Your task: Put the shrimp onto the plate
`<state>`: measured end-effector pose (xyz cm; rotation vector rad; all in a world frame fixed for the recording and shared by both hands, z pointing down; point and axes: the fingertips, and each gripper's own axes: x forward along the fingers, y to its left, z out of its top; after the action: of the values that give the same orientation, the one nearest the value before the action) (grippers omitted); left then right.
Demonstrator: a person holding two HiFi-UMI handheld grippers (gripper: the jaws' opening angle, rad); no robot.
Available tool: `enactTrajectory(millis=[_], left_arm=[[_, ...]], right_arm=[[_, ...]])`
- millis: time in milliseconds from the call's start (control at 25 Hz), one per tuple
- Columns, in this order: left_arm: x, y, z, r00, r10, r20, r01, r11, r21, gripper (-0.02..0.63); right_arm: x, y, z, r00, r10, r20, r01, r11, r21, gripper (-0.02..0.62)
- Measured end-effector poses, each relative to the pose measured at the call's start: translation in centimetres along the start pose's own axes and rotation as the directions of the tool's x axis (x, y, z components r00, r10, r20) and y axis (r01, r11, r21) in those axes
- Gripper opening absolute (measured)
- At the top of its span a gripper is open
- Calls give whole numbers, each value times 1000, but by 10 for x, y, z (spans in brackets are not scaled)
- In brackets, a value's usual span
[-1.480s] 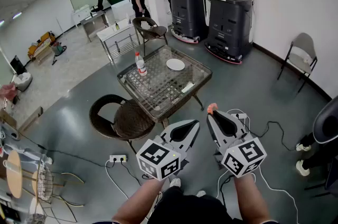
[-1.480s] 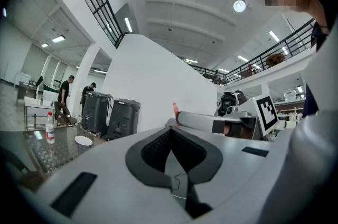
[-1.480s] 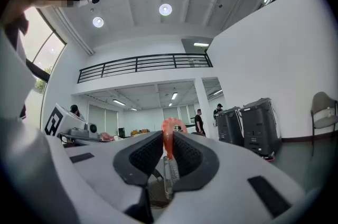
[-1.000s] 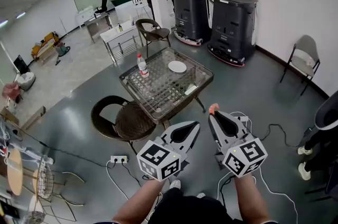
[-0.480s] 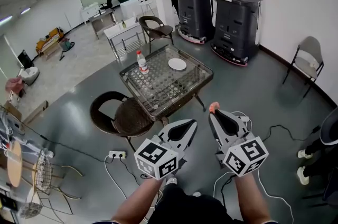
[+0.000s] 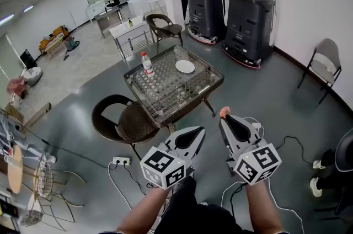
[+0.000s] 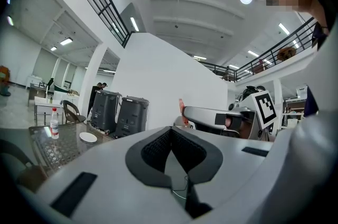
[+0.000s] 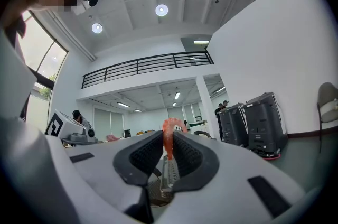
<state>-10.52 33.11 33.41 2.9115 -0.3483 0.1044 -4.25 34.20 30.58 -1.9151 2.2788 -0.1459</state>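
An orange shrimp (image 6: 223,112) (image 8: 169,136) is pinched at the tip of my right gripper (image 6: 223,117) (image 8: 168,139), held well above the floor and short of the table. The white plate (image 6: 185,66) (image 7: 87,137) lies on the glass-topped table (image 6: 193,92) near its far side, some way ahead of both grippers. My left gripper (image 6: 199,130) (image 7: 171,130) hangs beside the right one, its jaws closed together with nothing between them. In the left gripper view the right gripper (image 7: 182,111) shows at the right with the shrimp (image 7: 181,108) at its tip.
A plastic bottle (image 6: 147,64) stands on the table's left side. A wicker chair (image 6: 129,122) sits in front of the table, another chair (image 6: 165,30) behind it. Two dark machines (image 6: 231,12) line the wall. Cables (image 6: 276,144) and a power strip (image 6: 121,161) lie on the floor.
The view has shifted slightly and the grippers sit a little lower in it. Both grippers keep their pose, the shrimp still held in the right one. People at the back have moved.
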Motion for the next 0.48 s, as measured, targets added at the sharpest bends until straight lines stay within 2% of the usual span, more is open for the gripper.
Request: enactTrajectory(millis=[200,480], left_arm=[[26,21,1,1000,-19,9,19,1000,4,8],[70,74,12,999,-42,10,42,999,-4,8]], right_arm=[[22,-23,-5,1000,-16,-5,16,1000,-9,58],[75,-67,-6,998,-51,-25,51,999,-13,58]])
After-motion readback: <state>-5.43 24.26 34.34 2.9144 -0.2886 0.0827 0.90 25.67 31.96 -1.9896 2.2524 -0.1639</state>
